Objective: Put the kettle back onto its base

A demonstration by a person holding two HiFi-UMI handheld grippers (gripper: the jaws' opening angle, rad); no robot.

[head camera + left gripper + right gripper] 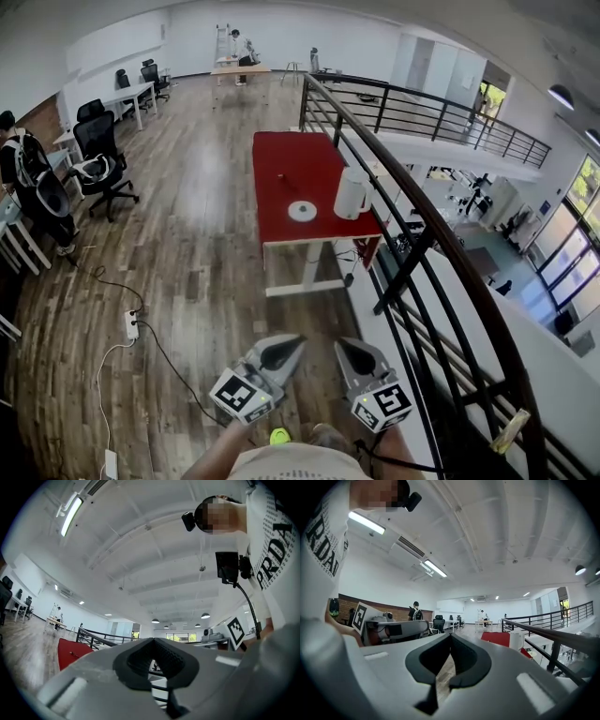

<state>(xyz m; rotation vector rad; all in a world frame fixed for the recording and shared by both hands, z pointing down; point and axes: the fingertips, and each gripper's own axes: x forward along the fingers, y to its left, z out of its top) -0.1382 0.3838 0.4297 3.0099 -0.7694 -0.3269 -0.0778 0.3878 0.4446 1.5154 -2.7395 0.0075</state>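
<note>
Ahead, the white kettle point(352, 193) stands upright, long axis vertical, at the right edge of the red table point(289, 150), just beside its round base point(302, 211) and not on it. I cannot tell which way its spout faces. Well apart from it, the left gripper point(296, 341) and right gripper point(343, 345) are each closed on nothing.

Open mezzanine office. Floor point(187, 234) of brown wood planks, streaked. A black metal railing point(424, 225) runs near to far along the right, with a lower level past it. A red bench point(309, 155) on white legs stands just beside the railing at mid distance. On the left are white desks point(131, 94) and black office chairs point(98, 150). Another desk point(239, 68) stands far off, before a white wall point(281, 33). A power strip point(132, 325) with cable lies on the floor, near left. White ceiling point(487, 536) with strip lights point(365, 522). Tall windows point(581, 234) far right.
</note>
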